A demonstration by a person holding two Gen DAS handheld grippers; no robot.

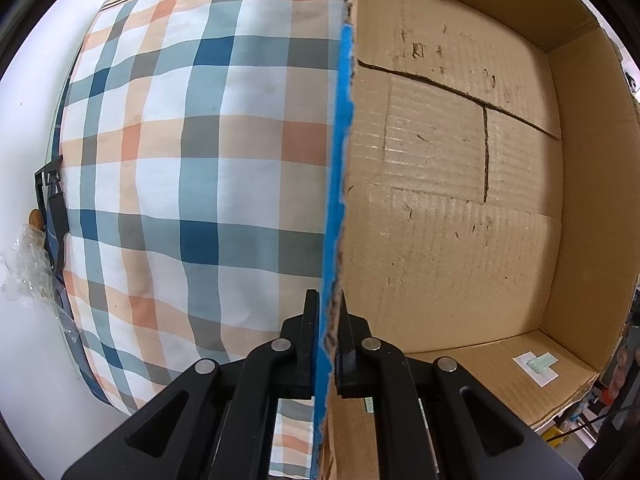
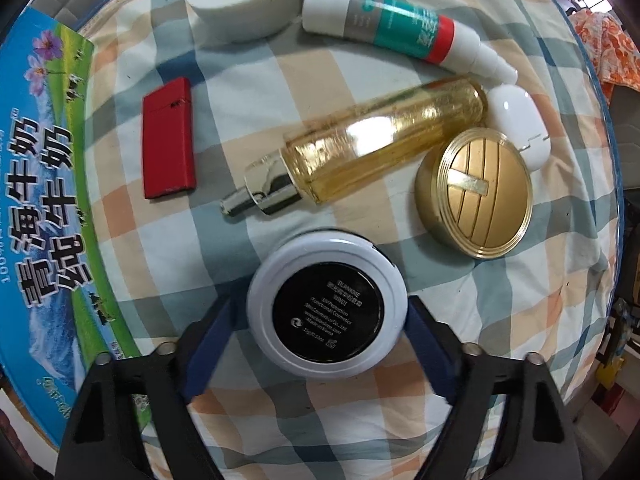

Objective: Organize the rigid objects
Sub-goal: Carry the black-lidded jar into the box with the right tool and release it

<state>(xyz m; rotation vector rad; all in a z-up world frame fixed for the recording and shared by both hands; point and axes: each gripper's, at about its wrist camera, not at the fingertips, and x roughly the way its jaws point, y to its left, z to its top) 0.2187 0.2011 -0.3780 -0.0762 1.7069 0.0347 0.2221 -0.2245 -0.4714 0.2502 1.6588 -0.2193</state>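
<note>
White compact [image 2: 326, 312] with a black label disc lies upside-down on the checked cloth [image 2: 520, 280], straight between the right gripper [image 2: 320, 340] fingers; jaws spread wide either side of it, a blue pad close by each flank, contact not certain on either side, so not gripped yet. Step in hand, by my read: picking this compact for the cardboard box [image 1: 460, 200]; next move calls for closing squarely on its rim, then a lift clear of the neighbours. Just beyond it lie the gold compact [image 2: 474, 194], amber pump bottle [image 2: 360, 148] and red lighter [image 2: 168, 138]; near, not touching it. Left gripper [image 1: 328, 344] is fully closed, pinching the box's blue-faced wall [image 1: 340, 160] at its top edge, likely steadying it; box floor is bare; the box's printed outer face [image 2: 44, 200] stands just left of the items.
</note>
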